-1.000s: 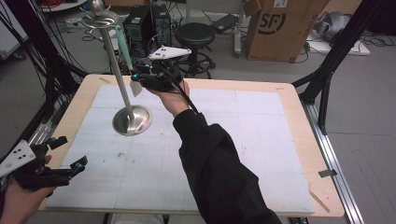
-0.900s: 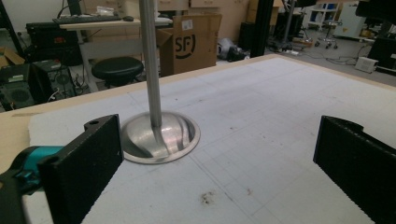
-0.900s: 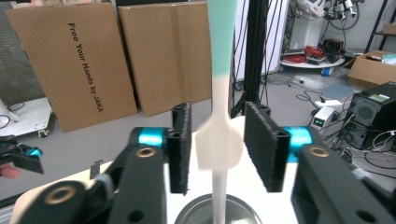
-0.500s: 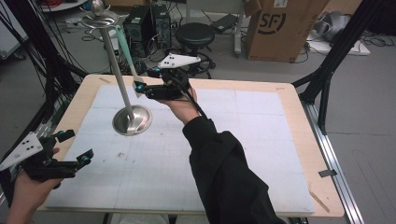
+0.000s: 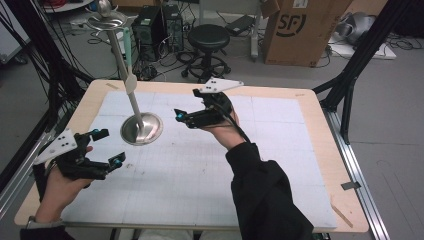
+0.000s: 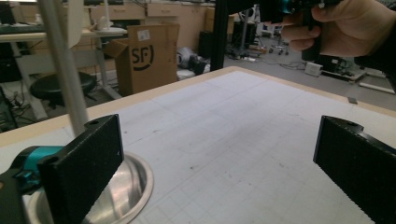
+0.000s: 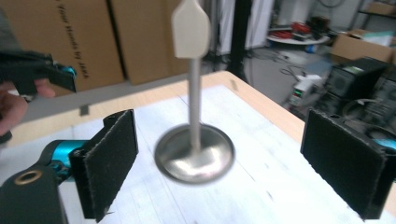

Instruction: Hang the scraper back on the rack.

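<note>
Both grippers up off the mat, nothing in either one. The left gripper hovers low near the table's front-left corner, jaws spread wide, pointing toward the stand's base, which sits just beyond its tips. The right gripper is raised over the middle of the mat, jaws wide too, aimed left at the stand; a clear strip of mat lies between its tips and the base. The stand's pole rises at a slant from the base toward the far-left edge, with a pale tag partway up and a dish on top. The mat's whole right half lies bare, out to the wooden rim. A box and stool stand on the floor, well behind the far edge.
</note>
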Demonstrator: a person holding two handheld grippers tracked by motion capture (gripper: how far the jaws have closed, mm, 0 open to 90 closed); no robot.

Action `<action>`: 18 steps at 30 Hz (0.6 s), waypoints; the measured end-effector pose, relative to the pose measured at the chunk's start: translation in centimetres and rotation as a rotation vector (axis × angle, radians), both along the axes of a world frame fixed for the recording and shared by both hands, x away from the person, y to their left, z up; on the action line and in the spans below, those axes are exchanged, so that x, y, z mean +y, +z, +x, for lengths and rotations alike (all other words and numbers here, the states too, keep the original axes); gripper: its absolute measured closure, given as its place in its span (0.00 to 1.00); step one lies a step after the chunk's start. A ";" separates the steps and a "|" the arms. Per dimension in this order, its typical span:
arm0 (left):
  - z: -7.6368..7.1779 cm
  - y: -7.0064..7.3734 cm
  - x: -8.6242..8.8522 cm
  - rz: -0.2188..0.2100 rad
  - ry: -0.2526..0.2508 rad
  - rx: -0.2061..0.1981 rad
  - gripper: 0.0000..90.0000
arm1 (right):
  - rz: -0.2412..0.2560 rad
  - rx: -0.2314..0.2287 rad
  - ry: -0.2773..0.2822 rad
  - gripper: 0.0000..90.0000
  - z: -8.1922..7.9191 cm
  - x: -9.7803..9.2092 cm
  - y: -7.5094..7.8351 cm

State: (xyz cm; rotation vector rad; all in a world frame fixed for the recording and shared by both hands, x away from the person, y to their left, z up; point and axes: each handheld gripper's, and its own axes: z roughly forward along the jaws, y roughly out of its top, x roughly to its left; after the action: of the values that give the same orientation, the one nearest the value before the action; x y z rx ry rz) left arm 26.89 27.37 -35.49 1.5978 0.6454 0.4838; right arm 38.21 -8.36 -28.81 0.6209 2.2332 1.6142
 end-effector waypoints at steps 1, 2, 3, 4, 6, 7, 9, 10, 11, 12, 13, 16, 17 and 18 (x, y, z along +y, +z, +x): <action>0.2 0.0 -0.3 -0.009 -0.017 0.002 0.02 | -0.003 -0.006 -0.010 0.10 -0.2 -0.7 -0.2; 0.4 0.0 -0.6 -0.021 -0.026 0.002 0.02 | -0.001 0.003 -0.013 0.06 -0.5 -1.3 -0.4; 0.7 0.0 -0.8 -0.025 -0.035 0.005 0.02 | -0.001 0.006 -0.020 0.01 -0.7 -1.9 -0.7; 0.9 -0.1 -1.0 -0.030 -0.040 0.008 0.02 | -0.003 0.015 -0.025 0.01 -0.9 -2.5 -1.0; 1.3 -0.3 -1.2 -0.027 -0.044 0.015 0.02 | 0.003 0.016 -0.032 0.00 -1.3 -3.7 -1.7; 1.5 -0.4 -1.3 -0.027 -0.043 0.021 0.02 | 0.005 0.016 -0.038 0.00 -1.5 -4.4 -2.0; 1.8 -0.6 -1.4 -0.024 -0.037 0.027 0.02 | 0.021 0.029 -0.053 0.01 -1.8 -5.5 -2.8; 1.9 -0.7 -1.4 -0.025 -0.035 0.030 0.02 | 0.023 0.030 -0.062 0.00 -2.0 -6.1 -3.1; 2.0 -0.8 -1.4 -0.023 -0.032 0.033 0.02 | 0.026 0.030 -0.069 0.00 -2.1 -6.6 -3.5; 2.1 -0.9 -1.3 -0.021 -0.027 0.035 0.02 | 0.028 0.031 -0.078 0.00 -2.3 -7.1 -3.8; 2.2 -1.1 -1.3 -0.019 -0.022 0.039 0.02 | 0.032 0.031 -0.082 0.00 -2.5 -7.7 -4.2; 2.4 -1.5 -1.2 -0.011 -0.011 0.049 0.02 | 0.026 0.031 -0.109 0.01 -3.2 -9.2 -5.2; 2.5 -1.7 -1.2 -0.011 -0.006 0.054 0.02 | 0.020 0.017 -0.123 0.00 -3.5 -9.7 -5.6; 2.5 -1.8 -1.2 -0.005 -0.001 0.061 0.02 | 0.018 0.015 -0.138 0.00 -3.7 -10.2 -6.0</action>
State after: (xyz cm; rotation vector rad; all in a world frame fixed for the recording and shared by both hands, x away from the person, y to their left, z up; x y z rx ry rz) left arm 29.40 26.14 -37.27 1.6130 0.6913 0.4340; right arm 34.49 -18.60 -34.81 0.7760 2.1374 1.5677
